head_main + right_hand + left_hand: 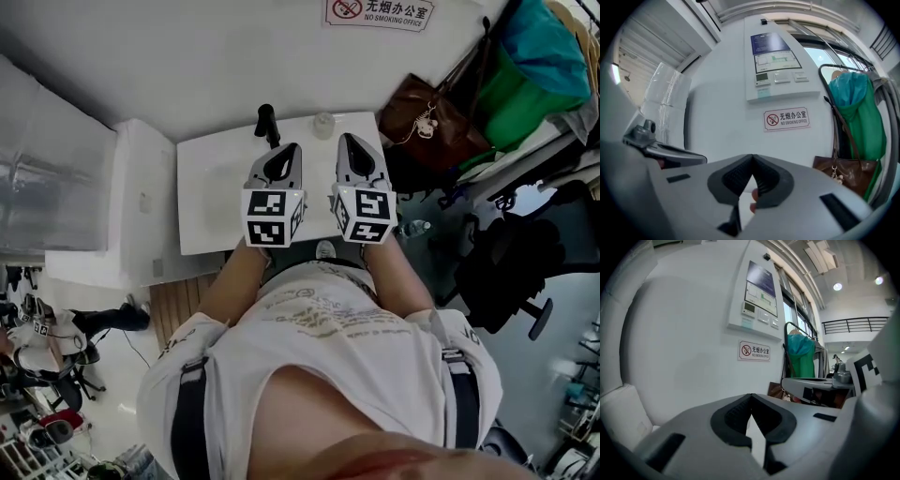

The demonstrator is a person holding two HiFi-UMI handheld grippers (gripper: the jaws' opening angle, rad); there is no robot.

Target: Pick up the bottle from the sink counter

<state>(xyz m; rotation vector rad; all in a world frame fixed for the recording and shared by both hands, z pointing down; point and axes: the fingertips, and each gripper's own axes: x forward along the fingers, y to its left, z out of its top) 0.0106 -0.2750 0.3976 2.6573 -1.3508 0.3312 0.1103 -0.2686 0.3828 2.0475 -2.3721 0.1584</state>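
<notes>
A small translucent bottle (pixel 323 124) stands at the back edge of the white sink counter (pixel 211 197), next to a black faucet (pixel 267 123). My left gripper (pixel 282 157) and right gripper (pixel 355 146) are held side by side above the counter, pointing at the wall, short of the bottle. In the left gripper view my left gripper (pixel 751 398) has its jaws meeting at the tip with nothing between them. So does my right gripper (pixel 752 158) in its own view. Through the gap under the right jaws shows a small pale and reddish shape that I cannot identify.
A brown handbag (pixel 427 117) and green and teal clothes (pixel 525 84) hang right of the counter. A white cabinet (pixel 131 206) adjoins it on the left. A no-smoking sign (pixel 786 119) and a control panel (pixel 776 56) are on the wall. A black office chair (pixel 506 262) stands right.
</notes>
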